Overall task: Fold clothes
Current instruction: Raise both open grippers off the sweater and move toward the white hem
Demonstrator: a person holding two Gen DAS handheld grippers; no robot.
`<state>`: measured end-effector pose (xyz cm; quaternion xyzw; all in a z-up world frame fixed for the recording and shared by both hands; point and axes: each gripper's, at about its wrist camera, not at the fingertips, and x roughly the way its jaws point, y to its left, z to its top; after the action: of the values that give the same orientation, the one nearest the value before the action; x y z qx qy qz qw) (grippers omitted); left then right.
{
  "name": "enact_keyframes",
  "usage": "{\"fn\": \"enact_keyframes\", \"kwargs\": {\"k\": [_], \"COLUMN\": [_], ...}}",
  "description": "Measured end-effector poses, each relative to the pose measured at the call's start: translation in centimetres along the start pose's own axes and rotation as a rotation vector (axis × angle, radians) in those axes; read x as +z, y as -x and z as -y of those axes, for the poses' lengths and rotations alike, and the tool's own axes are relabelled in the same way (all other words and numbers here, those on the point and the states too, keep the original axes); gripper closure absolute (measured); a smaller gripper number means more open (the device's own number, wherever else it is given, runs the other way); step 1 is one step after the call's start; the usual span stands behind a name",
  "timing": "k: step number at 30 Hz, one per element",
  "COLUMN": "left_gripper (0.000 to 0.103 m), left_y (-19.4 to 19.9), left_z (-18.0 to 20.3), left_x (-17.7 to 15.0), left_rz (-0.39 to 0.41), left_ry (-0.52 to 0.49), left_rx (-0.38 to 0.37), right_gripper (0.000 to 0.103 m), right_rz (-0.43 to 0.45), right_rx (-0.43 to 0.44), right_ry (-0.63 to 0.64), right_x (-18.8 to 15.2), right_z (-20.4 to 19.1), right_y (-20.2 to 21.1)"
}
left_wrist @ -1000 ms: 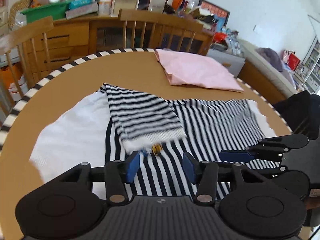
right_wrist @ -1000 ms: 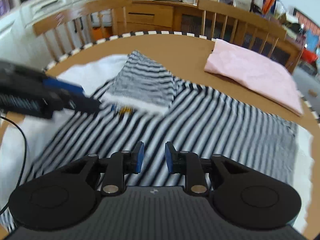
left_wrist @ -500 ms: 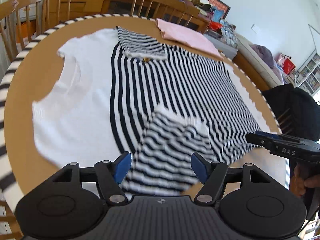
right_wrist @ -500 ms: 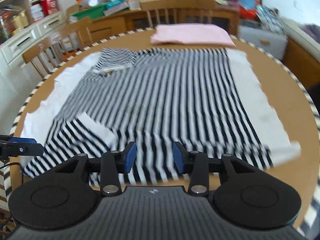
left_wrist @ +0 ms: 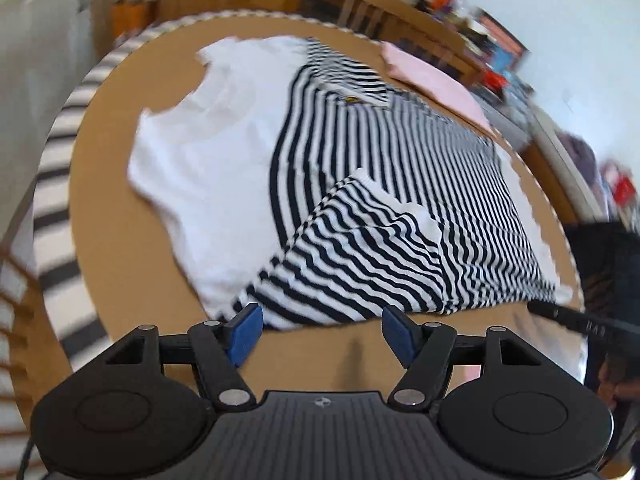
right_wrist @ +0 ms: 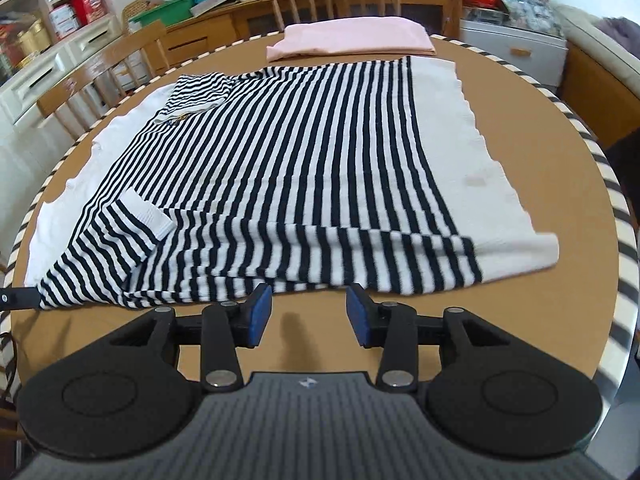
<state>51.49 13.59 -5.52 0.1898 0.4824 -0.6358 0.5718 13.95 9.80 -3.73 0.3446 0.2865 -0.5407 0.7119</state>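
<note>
We are looking along both tools at the striped top lying flat across the round worktop; its near edge is running crosswise just ahead of both sets of jaws; its long axis is running away from us toward the folded pink garment at the far rim. The left gripper is hovering with jaws spread, having just been opening, nothing between them; the folded-in striped sleeve and the near corner of the top are sitting just beyond its tips. The right gripper is hovering with jaws apart, less widely, also just opening, with bare worktop between them; the near edge is lying just ahead, with the white band off to its right. We are judging each tool to be about equally near its own stretch of that edge; the coming grasp is likely calling for a short advance forward and down onto it; neither is touching cloth yet.
</note>
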Motion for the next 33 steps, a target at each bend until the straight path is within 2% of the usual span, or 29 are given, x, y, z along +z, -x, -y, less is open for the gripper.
{"fn": "enact_keyframes", "kwargs": {"k": [4,5,9,11,13,15,18,22,28,33], "left_gripper": [0.034,0.034,0.033,0.031,0.027,0.019,0.013,0.01,0.01,0.01], "left_y": [-0.3,-0.5,-1.2,-1.4,-1.6,-1.9,-2.8,-3.6,-3.8,-3.6], "left_z": [0.4,0.8,2.5,3.1,3.5,4.0,5.3,6.7,6.7,6.3], "left_x": [-0.9,-0.9,-0.6,-0.4,-0.3,-0.4,-0.5,-0.5,0.0,0.3], "left_rz": [0.041,0.049,0.068,0.077,0.079,0.079,0.062,0.042,0.028,0.034], "left_ry": [0.155,0.161,0.144,0.141,0.147,0.141,0.071,0.022,0.069,0.131], "left_rx": [0.046,0.069,0.165,0.198,0.21,0.214,0.258,0.321,0.339,0.331], "right_gripper": [0.058,0.058,0.058,0.058,0.058,0.058,0.058,0.058,0.052,0.052], "right_rz": [-0.011,-0.013,-0.044,-0.046,-0.056,-0.068,-0.083,-0.097,-0.092,-0.095], "right_rx": [0.053,0.068,0.139,0.12,0.12,0.128,0.115,0.122,0.137,0.146], "right_ry": [0.013,0.014,0.034,0.097,0.104,0.098,0.089,0.058,0.092,0.099], "right_x": [0.8,0.9,1.4,1.5,1.5,1.4,1.1,0.9,0.9,1.5], "right_z": [0.9,1.1,0.6,-0.1,0.1,0.6,1.6,2.5,2.3,2.2], "right_y": [-0.1,-0.1,-0.5,-0.9,-0.9,-0.9,-0.9,-1.0,-1.0,-1.3]}}
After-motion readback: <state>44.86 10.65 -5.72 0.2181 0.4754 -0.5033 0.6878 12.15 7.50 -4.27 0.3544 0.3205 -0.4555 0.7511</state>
